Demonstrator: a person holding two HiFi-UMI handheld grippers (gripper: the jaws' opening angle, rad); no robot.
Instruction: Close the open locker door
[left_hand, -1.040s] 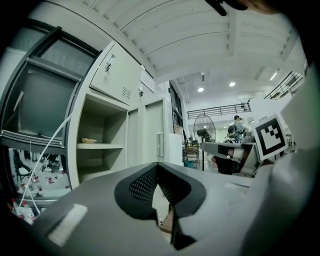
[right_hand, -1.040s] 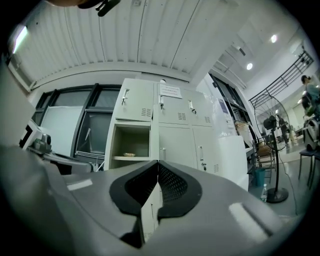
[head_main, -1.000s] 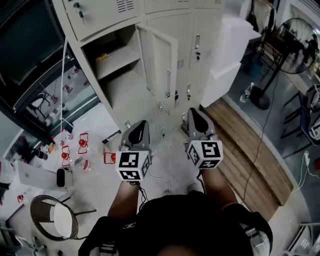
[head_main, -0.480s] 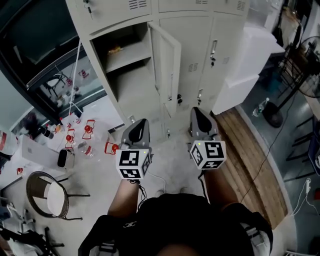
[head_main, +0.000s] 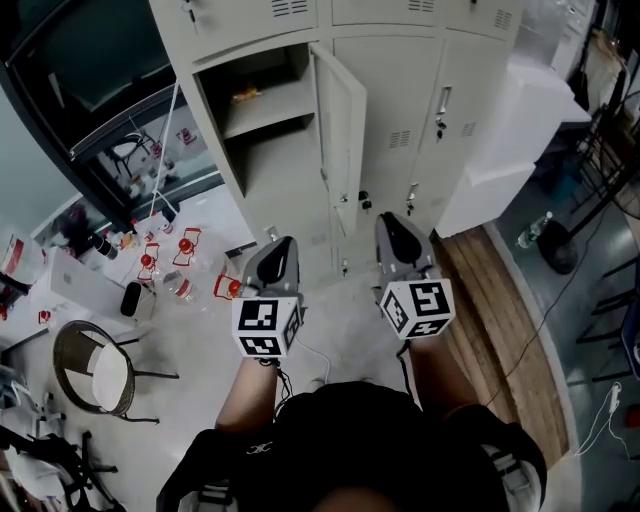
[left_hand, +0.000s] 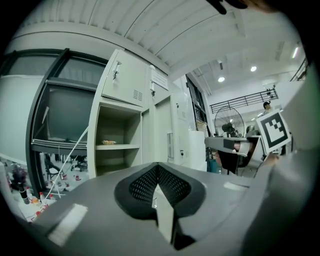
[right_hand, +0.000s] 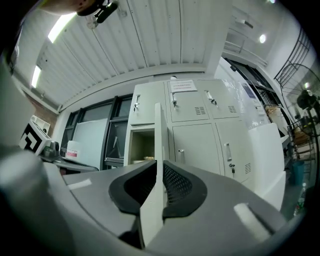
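**Now two closed claws face an open locker door**

Nearest to us, we see our own forearms reaching forward, each ending in a marker cube (head_main: 267, 327). Ahead of the cubes, the left claw (head_main: 282, 245) has its jaws drawn together with nothing between them. The right claw (head_main: 391, 223) is likewise closed and empty. Both point roughly level toward the lockers and touch nothing.

Below them lies a pale floor (head_main: 345, 330). To our left a round chair (head_main: 95, 378) stands on it, with small red-and-white items (head_main: 165, 258) scattered beyond. To our right runs a strip of wooden planks (head_main: 490, 300).

Farther on stands the grey locker bank (head_main: 420, 95). Its locker door (head_main: 340, 130) hangs open, swung out toward us almost edge-on and hinged at the right side of its compartment, well apart from both claws. Inside, we see a shelf (head_main: 270, 105) carrying a small yellowish thing (head_main: 245, 95) that we cannot identify. White blocks (head_main: 505, 140) lean against the lockers at the right.
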